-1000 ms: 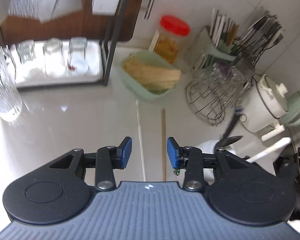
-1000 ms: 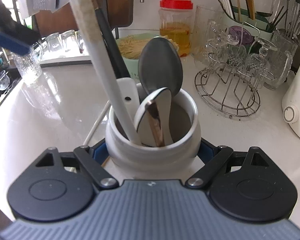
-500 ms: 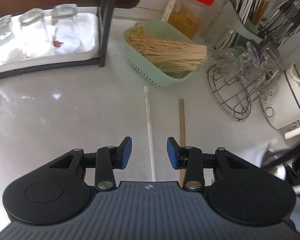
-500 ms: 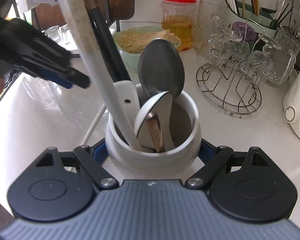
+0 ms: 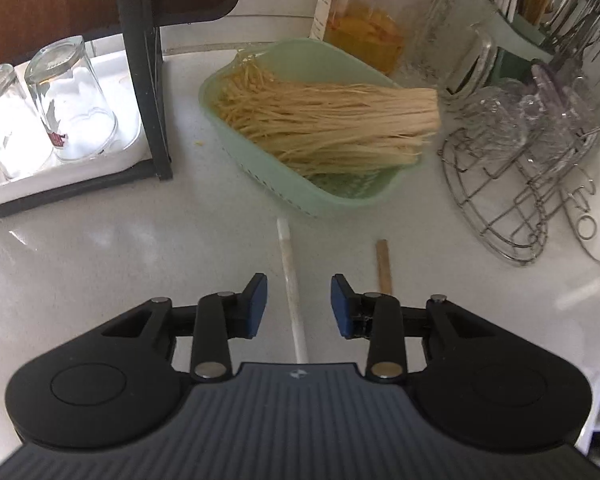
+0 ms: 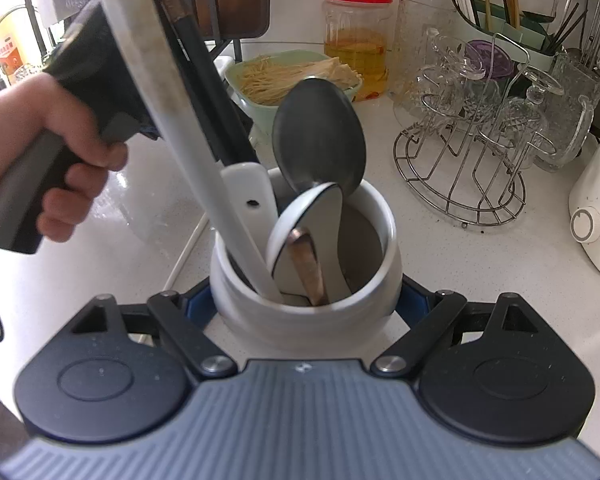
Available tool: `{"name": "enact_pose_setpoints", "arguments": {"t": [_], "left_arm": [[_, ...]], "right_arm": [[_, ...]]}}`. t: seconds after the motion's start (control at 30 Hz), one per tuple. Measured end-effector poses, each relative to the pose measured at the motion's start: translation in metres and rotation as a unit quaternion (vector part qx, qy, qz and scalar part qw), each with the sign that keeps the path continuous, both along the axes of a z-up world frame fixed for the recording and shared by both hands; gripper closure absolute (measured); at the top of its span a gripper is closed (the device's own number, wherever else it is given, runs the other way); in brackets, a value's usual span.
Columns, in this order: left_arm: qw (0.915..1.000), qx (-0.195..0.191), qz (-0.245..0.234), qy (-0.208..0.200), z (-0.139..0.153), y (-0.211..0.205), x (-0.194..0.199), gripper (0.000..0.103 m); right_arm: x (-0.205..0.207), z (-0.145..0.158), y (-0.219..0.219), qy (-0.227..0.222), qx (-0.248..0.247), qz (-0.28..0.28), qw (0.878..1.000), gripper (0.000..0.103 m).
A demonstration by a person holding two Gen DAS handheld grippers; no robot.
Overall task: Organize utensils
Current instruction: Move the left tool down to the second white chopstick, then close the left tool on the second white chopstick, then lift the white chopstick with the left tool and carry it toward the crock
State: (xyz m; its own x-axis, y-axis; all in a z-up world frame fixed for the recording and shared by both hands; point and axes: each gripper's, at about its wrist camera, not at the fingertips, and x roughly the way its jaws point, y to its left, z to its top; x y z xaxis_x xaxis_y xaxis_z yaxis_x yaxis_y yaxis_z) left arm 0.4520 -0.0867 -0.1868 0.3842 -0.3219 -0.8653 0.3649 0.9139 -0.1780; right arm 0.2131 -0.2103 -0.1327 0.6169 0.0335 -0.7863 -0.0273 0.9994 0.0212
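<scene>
My left gripper is open and empty, low over a white chopstick that lies on the counter between its fingers. A wooden chopstick lies just right of it, partly behind the right finger. My right gripper is shut on a white ceramic utensil holder standing on the counter. The holder carries a metal spoon, a white ceramic spoon, a white handle and dark chopsticks. The white chopstick also shows left of the holder.
A green basket of dry noodles sits just beyond the chopsticks. A wire rack with glasses stands to the right, a tray of upturned glasses in a black frame to the left. A red-lidded jar and a white appliance stand behind.
My left gripper has moved forward and down along the white chopstick, closer to the noodle basket. The right gripper and holder have stayed put.
</scene>
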Motion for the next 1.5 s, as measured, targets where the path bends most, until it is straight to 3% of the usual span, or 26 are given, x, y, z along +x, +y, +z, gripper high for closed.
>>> {"name": "enact_pose_setpoints", "arguments": {"t": [0.13,0.37,0.63,1.1,1.5], "left_arm": [[1.0000,0.007,0.005,0.001,-0.005,-0.001,0.005,0.073],[0.9996,0.026,-0.010,-0.004,-0.006,-0.006,0.005,0.094],[0.9993,0.035,-0.010,-0.012,0.003,0.002,-0.006,0.096],[0.9988,0.033,-0.021,0.030,0.003,0.035,-0.055,0.096],[0.9986,0.047,-0.021,0.017,-0.003,0.040,-0.069,0.094]], "right_arm": [[0.000,0.000,0.000,0.000,0.000,0.000,1.000,0.012],[-0.002,-0.001,0.000,-0.006,-0.001,0.002,1.000,0.012],[0.000,0.001,0.001,-0.001,-0.002,-0.003,1.000,0.012],[0.001,0.000,0.004,0.001,-0.008,-0.012,1.000,0.012],[0.004,0.001,0.005,0.008,-0.010,-0.019,1.000,0.012]]}}
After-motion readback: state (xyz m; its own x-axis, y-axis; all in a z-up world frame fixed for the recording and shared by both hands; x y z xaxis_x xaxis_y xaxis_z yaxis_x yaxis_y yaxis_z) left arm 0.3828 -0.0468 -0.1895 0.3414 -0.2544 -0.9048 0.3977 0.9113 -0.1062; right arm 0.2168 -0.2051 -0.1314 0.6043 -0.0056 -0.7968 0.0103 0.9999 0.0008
